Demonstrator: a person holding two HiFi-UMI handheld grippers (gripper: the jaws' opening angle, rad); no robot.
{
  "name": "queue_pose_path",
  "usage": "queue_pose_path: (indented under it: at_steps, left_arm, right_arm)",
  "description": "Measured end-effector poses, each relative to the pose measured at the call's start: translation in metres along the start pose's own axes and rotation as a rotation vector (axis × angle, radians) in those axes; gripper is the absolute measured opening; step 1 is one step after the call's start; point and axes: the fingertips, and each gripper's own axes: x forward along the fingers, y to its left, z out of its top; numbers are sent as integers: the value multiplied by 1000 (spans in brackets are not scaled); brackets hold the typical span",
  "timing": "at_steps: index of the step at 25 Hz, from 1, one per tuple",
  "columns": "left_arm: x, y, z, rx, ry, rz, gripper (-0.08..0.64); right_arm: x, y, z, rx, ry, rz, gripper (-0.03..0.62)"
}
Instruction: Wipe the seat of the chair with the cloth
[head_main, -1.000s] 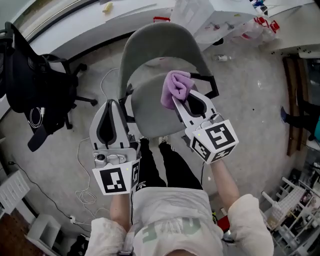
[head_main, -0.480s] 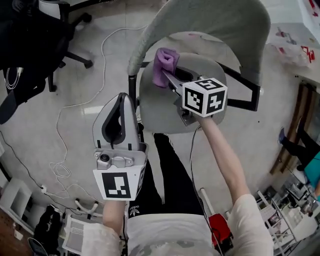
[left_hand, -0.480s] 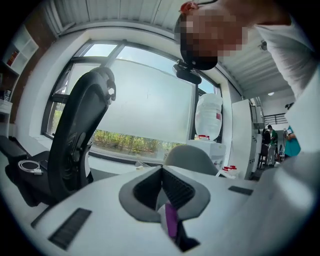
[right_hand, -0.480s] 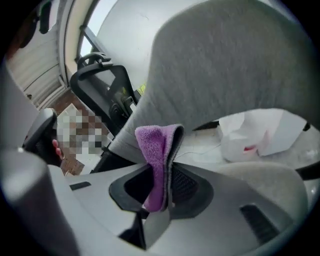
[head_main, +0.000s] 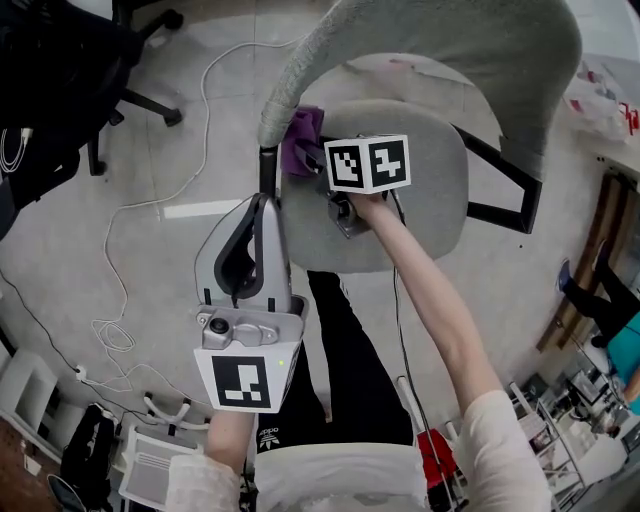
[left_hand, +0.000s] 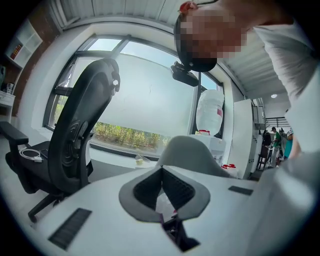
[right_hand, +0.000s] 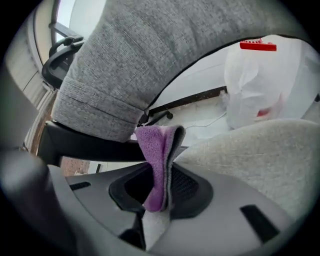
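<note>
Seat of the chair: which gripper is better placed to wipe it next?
Right. The right gripper is shut on the cloth at the rear edge of the seat, under the backrest. The left gripper is empty, jaws together, held off the seat's front edge.

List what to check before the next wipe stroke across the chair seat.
1. Cloth gripped: ok. It is folded and clamped between the right gripper's fingers.
2. Cloth touching the seat: cannot tell. It sits at the seat's rear left edge, but the contact itself is hidden.
3. Stroke path: ok. Nothing lies on the visible part of the seat.
4. Room from the backrest: cannot tell. The cloth is close beneath its left edge.
5. Left gripper out of the way: ok. It is shut, empty and held off the seat's front left.
</note>
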Motion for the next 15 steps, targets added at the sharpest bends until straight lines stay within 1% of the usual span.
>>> queue_pose_path:
  at_steps: [4, 7, 15]
  left_arm:
    - [1, 1, -3, 2, 12, -4, 12]
    - [6, 1, -6, 3, 18, -10, 12]
    - [14, -5, -7, 9, 29, -35, 12]
  right_arm:
    - [8, -11, -1, 3, 35, -33, 95]
    - [10, -18, -1, -8, 60, -42, 95]
    - [0, -34, -1, -28, 74, -72, 95]
